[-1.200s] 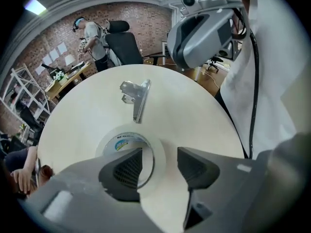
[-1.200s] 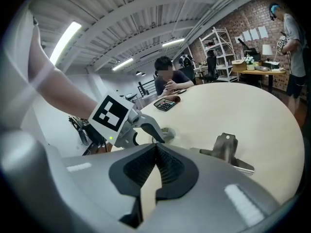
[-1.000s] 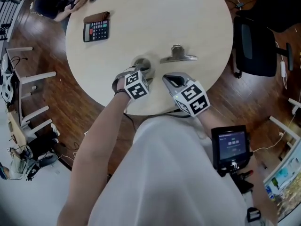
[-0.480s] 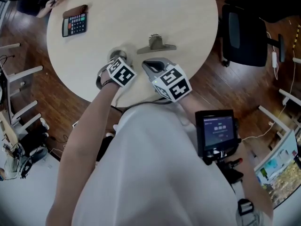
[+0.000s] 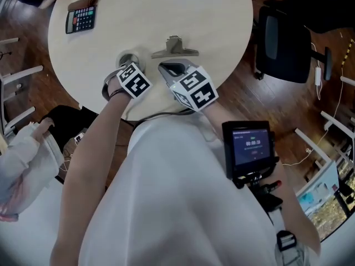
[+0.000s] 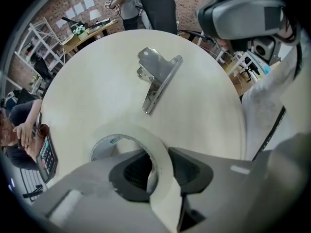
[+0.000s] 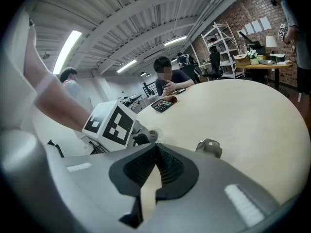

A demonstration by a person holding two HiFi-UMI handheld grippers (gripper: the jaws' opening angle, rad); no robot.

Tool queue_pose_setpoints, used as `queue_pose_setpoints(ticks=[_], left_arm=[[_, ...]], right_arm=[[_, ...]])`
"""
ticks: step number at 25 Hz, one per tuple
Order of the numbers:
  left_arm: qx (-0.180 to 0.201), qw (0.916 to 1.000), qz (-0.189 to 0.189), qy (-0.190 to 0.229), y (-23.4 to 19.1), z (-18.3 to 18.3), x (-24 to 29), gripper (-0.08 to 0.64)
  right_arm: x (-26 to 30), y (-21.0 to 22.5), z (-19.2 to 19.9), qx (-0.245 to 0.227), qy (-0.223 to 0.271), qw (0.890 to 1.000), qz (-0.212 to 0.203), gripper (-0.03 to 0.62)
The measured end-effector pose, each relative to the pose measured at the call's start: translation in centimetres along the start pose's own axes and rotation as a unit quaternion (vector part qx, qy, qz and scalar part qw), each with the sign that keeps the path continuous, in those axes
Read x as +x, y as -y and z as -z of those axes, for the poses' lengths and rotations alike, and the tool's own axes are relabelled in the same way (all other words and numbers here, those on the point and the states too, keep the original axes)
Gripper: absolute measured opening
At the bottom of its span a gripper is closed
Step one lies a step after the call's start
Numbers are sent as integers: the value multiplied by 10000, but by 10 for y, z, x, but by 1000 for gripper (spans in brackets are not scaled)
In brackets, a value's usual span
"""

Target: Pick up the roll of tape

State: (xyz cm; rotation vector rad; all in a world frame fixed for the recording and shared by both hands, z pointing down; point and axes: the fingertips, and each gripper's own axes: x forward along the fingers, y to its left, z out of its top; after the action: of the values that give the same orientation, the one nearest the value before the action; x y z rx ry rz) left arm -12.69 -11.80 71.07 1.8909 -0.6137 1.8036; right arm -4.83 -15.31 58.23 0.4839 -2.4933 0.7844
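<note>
Straight above the table [image 6: 97, 86], the left gripper [image 6: 158, 166] is closing astride the wall of the flat-lying roll of tape [image 6: 131, 131], probably needing a firm, centred pinch before lifting, while the right gripper [image 7: 155, 171] is hovering, jaws together, empty.

round table [image 5: 166, 10] | roll of tape [image 6: 127, 129] | metal clip [image 5: 175, 47] | calculator [image 5: 81, 18]

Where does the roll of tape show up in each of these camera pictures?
Head view: roll of tape at the table's near edge, half hidden under the left gripper.
Left gripper view: bottom centre, its wall between that gripper's closing jaws.
Right gripper view: a sliver left of centre, beside the left gripper's marker cube.
Shared landmark: the metal clip on the table.
</note>
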Motion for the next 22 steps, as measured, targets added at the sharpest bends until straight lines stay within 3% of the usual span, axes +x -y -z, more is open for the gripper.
queue_pose_setpoints(ticks=[3,6,8,10,12,16,20,22], left_arm=[[-142,9996,-17,245,5,5,-4,114],[-657,9940,81,875,18,0,-13,112],[-1037,9855,109,1336,21,0,-27,107],[-1459,9714,156,1865,18,-1,-47,104],[-1994,9485,238,2451,21,-2,-62,103],[-2924,8905,357,3466,42,6,-88,103],[-3497,8321,359,4291,64,20,-107,104],[-3631,8092,244,4612,76,35,-110,104]], right_arm=[[2,-5,1,-90,-5,9999,-76,8],[0,-8,10,-193,-56,9997,-144,8],[1,-12,9,-286,-71,9993,-225,8],[6,-16,1,-418,-42,9986,-334,8],[8,-22,-3,-526,-30,9977,-436,8],[8,-40,6,-698,-136,9957,-602,8],[6,-59,22,-1009,-215,9901,-949,8],[9,-68,38,-1240,-277,9860,-1081,8]])
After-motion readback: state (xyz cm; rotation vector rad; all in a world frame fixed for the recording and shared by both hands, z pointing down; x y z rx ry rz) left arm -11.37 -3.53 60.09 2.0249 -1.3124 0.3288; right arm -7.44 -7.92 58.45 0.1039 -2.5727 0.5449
